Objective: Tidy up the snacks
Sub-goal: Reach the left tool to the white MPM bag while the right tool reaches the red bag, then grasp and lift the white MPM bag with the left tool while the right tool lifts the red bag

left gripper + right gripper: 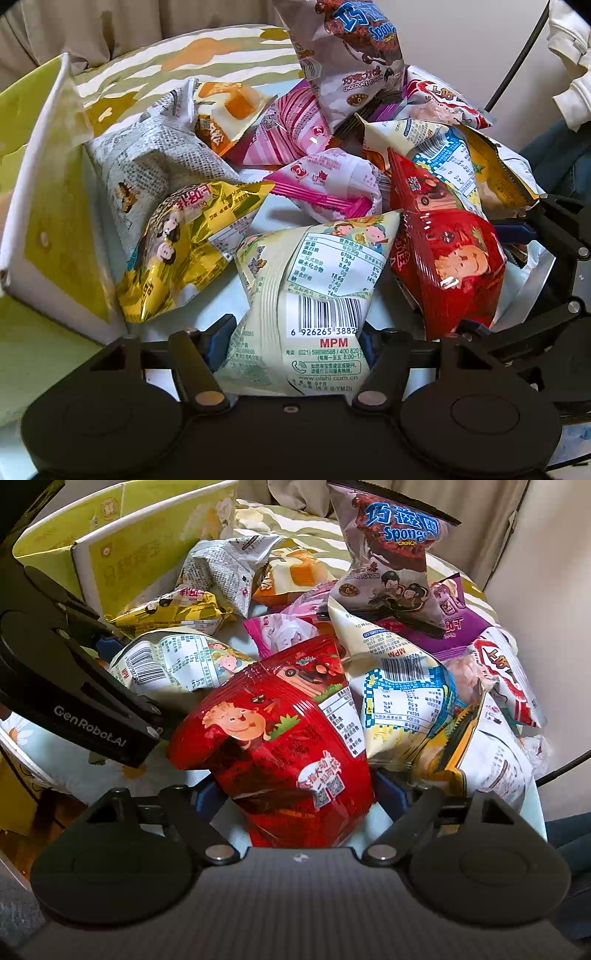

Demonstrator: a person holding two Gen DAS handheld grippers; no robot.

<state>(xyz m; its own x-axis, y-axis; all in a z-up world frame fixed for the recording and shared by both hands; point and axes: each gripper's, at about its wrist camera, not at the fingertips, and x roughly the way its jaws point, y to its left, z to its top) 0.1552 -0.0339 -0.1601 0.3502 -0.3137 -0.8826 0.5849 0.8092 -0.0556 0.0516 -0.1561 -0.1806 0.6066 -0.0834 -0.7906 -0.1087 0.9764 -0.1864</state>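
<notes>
A heap of snack bags lies on a round table. My left gripper (291, 339) is shut on a pale green bag (317, 295) with a barcode, pinched between the blue pads. My right gripper (301, 794) is shut on a red bag (288, 738) with a cartoon face. The red bag also shows in the left wrist view (447, 254), and the pale green bag in the right wrist view (177, 661). Around them lie a gold bag (184, 251), pink bags (325, 181), a newspaper-print bag (155, 162) and an upright chocolate Sponge Crunch bag (391, 565).
An open yellow-green cardboard box (110, 539) stands at the left of the heap, its flap (48, 192) close to the gold bag. The left gripper's body (74, 686) crosses the right wrist view. A curtain and pale wall lie behind; a dark cable (517, 59) hangs at right.
</notes>
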